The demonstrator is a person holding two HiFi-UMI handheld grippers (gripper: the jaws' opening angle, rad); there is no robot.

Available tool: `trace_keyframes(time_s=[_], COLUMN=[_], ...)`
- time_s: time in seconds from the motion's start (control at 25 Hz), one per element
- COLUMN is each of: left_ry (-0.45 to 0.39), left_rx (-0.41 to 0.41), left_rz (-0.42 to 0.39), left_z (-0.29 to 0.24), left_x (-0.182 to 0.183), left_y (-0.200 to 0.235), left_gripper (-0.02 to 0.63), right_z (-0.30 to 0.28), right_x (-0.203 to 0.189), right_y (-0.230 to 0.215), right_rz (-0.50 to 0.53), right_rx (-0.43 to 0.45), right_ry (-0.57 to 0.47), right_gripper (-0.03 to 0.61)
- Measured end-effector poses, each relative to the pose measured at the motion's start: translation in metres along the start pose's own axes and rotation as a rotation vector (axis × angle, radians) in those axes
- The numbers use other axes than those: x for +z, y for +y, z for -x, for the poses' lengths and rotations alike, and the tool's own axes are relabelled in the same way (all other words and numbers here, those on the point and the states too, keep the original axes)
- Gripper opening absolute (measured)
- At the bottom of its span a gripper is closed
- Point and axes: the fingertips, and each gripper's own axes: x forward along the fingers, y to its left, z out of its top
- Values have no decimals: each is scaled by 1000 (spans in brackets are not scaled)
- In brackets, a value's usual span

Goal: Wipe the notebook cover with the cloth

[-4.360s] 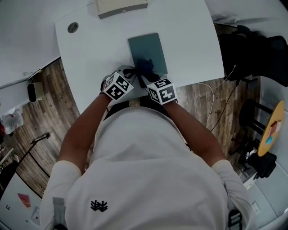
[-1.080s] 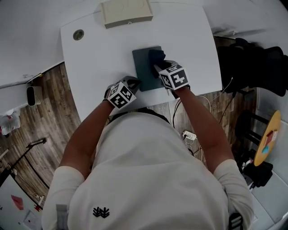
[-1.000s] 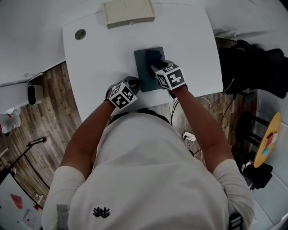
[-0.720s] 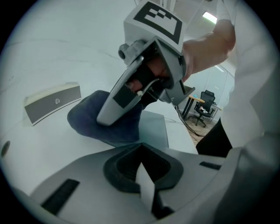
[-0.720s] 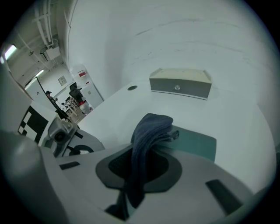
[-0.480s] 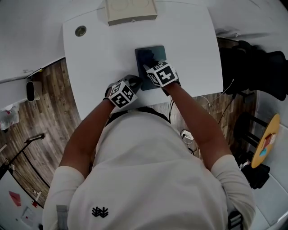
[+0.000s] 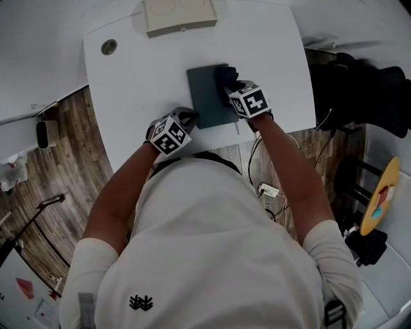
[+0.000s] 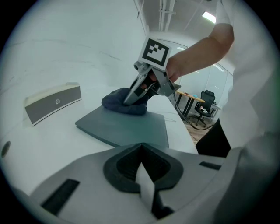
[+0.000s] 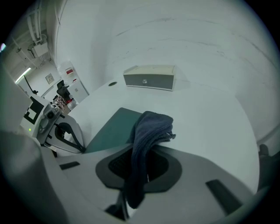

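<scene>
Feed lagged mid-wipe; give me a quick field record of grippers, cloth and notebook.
right gripper: shut on cloth
cloth: dark blue, resting on notebook's far right corner
notebook: closed, teal cover, flat on white table
left gripper: shut, empty, at notebook's near left corner
beige box: on table beyond notebook, apart

**Cloth and Cube Mask Notebook's Edge**

In the head view, the right edge of the notebook (image 7: 207, 96) is covered by the cloth (image 7: 225, 76) and the right gripper (image 7: 232, 87), whose jaws are concealed beneath its marker cube. In the right gripper view, the notebook corner nearest the fingers is hidden behind the cloth. Beyond the fingertips, the beige box (image 7: 178, 18) is cropped by the top edge.
</scene>
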Motion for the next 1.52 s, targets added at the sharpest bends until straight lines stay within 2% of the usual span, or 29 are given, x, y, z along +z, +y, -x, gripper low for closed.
trace_keyframes(time_s=[0.24, 0.36, 0.48, 0.68, 0.96, 1.52], left_ry=[2, 4, 2, 3, 2, 5], left_rx=[-4, -4, -1, 1, 0, -1], left_rz=[6, 6, 4, 2, 9, 10], left_z=[-1, -2, -1, -2, 0, 2], left_x=[-1, -1, 0, 0, -1, -3], left_y=[1, 0, -1, 0, -1, -1], left_gripper=[6, 6, 6, 6, 6, 6], right_z=[8, 14, 18, -1, -43, -16], right_x=[-9, -5, 13, 48, 69, 39], right_y=[-29, -29, -10, 42, 81, -19], right_rz=[21, 11, 17, 34, 68, -4], right_rx=[-53, -57, -24, 84, 140, 33], right_ry=[30, 16, -22, -56, -20, 0], right_gripper=[41, 43, 41, 41, 41, 43])
